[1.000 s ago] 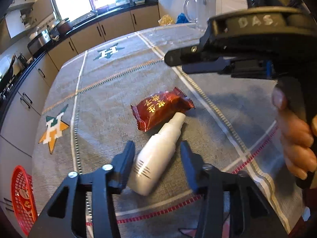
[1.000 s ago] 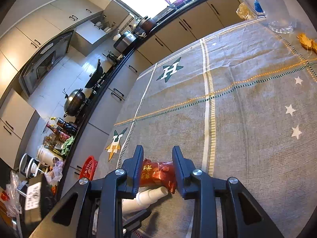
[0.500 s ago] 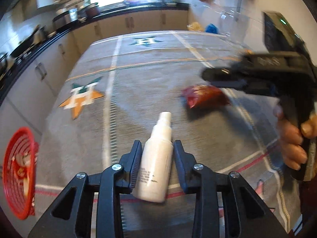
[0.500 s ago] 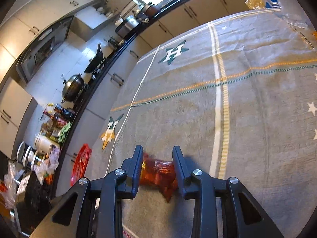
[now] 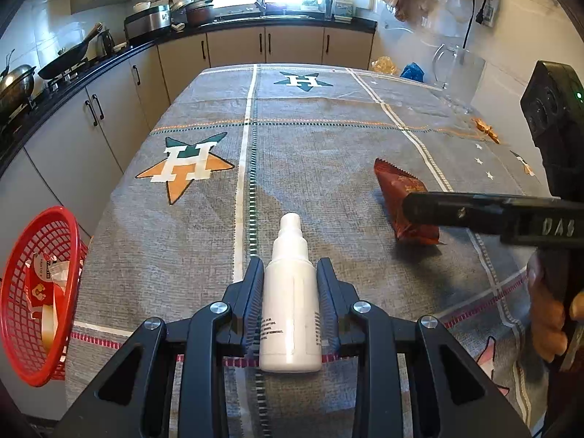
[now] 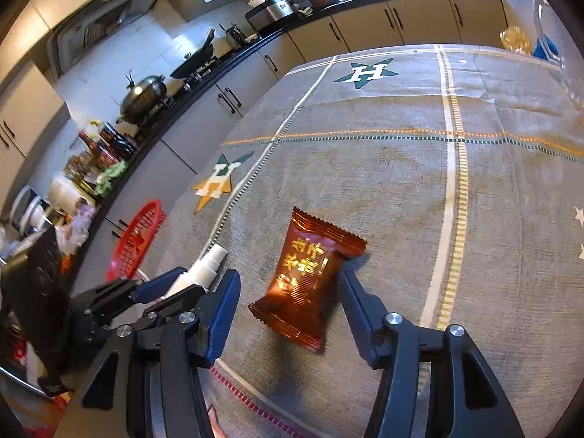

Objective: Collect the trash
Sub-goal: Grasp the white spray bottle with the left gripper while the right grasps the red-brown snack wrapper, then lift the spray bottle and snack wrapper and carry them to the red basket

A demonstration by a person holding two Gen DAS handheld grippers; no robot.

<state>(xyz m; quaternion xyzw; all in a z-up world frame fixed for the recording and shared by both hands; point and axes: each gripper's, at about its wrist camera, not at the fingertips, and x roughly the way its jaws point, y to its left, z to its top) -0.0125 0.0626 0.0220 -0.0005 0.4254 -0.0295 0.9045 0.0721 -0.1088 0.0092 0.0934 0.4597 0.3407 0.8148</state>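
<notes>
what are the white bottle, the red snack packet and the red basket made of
White bottle: likely plastic, smooth, opaque, faint sheen.
Red snack packet: looks like glossy foil-type film; it has bright glints, wrinkles and zigzag-cut ends.
Red basket: apparently moulded plastic, an even mesh grid with a thick rim.

The white spray bottle (image 5: 290,299) lies on its side on the grey patterned tablecloth, nozzle pointing away, clamped between two black fingers. To its right lies a sealed reddish-brown snack packet (image 6: 308,279) with gold lettering and crimped ends, flat on the cloth. A red mesh basket (image 5: 34,292) at the table's left edge holds crumpled wrappers
</notes>
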